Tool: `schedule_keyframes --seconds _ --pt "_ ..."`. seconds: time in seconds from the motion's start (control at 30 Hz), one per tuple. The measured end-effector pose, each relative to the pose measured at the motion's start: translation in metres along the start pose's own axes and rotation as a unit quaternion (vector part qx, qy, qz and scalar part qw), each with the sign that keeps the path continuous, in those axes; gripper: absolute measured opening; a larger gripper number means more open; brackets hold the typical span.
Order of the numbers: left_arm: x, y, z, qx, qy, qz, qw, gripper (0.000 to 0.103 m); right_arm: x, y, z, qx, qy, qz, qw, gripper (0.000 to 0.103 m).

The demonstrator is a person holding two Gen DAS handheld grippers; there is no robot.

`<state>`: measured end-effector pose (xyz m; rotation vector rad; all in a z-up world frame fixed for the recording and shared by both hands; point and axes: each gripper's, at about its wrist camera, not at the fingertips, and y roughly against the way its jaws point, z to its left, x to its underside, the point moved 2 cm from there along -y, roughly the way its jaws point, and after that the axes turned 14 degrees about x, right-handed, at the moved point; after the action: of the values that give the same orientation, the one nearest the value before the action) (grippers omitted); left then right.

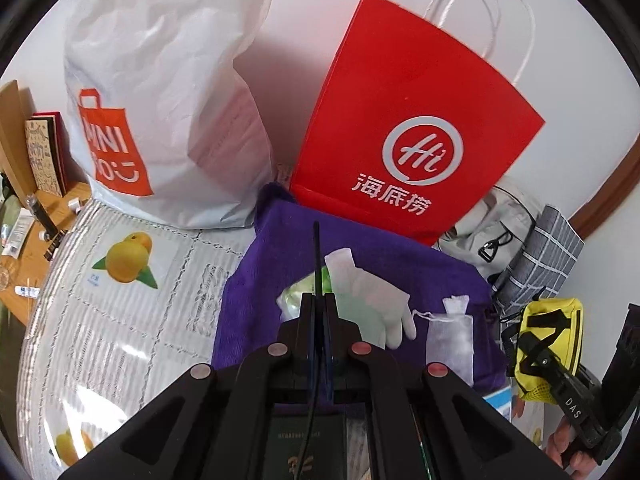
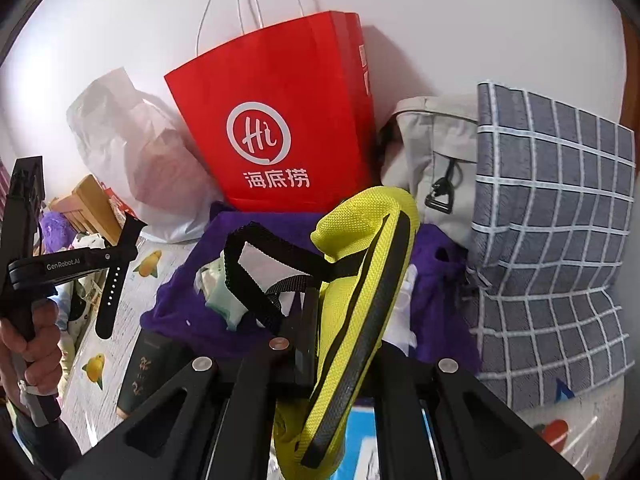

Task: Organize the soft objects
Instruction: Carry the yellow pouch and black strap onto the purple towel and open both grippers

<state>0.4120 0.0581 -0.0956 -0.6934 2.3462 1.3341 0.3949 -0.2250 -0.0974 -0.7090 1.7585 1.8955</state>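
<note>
Left wrist view: the left gripper (image 1: 319, 300) has its jaws clamped on a thin black watch strap (image 1: 316, 256), carrying it above the purple towel (image 1: 400, 256), where a white glove (image 1: 372, 300) lies.

Right wrist view: the right gripper (image 2: 320, 320) pinches the yellow pouch (image 2: 360, 280), apparently lifting it over the towel toward the red paper bag (image 2: 280, 100) behind.

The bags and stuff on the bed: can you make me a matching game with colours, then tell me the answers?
Things:
1. paper bag with string handles
2. towel
3. small pouch held by the right gripper
4. watch strap held by the left gripper

Colours:
A. purple
B. black
C. red
D. yellow with black trim

Pairs: 1-C, 2-A, 3-D, 4-B
</note>
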Motion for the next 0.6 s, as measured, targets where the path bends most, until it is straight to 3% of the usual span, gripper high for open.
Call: schedule_keyframes --seconds 0.6 --pt "-0.012 -0.072 0.044 -0.012 0.035 0.042 0.9984 0.004 0.023 -0.079 0.011 -0.008 0.039 0.097 0.994 0.007"
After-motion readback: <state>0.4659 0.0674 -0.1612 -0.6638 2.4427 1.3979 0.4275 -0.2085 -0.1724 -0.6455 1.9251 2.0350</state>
